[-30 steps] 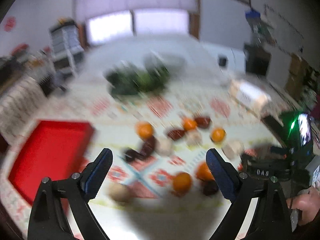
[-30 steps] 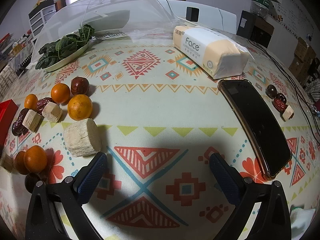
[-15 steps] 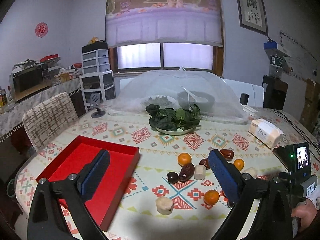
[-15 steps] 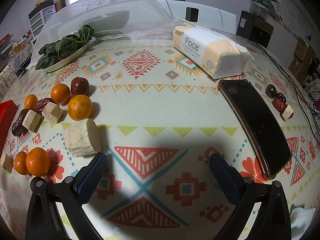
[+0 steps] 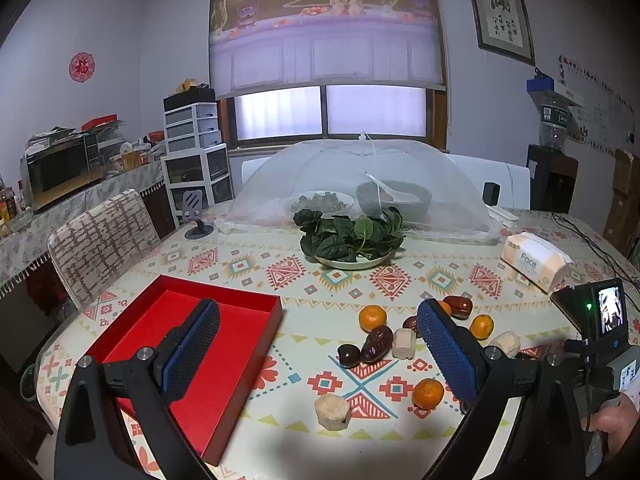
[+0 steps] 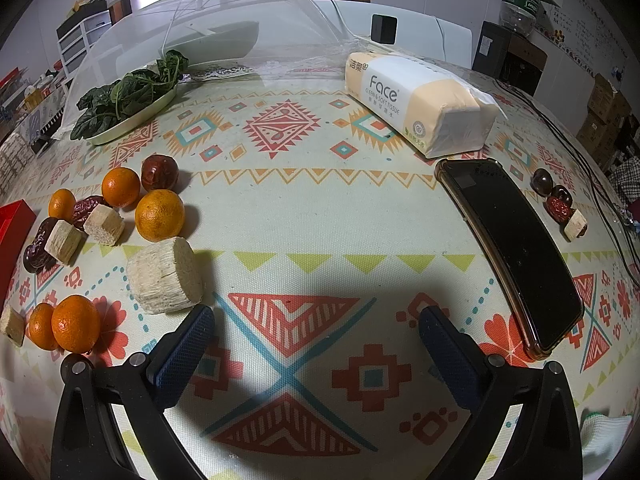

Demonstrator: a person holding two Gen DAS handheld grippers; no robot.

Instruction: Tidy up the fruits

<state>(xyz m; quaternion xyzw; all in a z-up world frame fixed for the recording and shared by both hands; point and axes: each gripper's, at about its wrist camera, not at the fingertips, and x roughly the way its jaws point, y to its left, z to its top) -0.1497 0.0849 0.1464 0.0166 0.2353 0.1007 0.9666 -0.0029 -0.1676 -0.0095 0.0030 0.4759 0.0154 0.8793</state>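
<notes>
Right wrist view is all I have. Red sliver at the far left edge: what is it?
Observer: A shallow, open-topped red tray, lying left of the fruit.
Operator: Anything in it yet?
Observer: No fruit shows in it, though the left gripper blocks part of its floor from view.
Operator: Left gripper state?
Observer: Open, with nothing between its fingers.

Pale walls, a bright window (image 5: 330,110), white drawers (image 5: 196,152) beside it
</notes>
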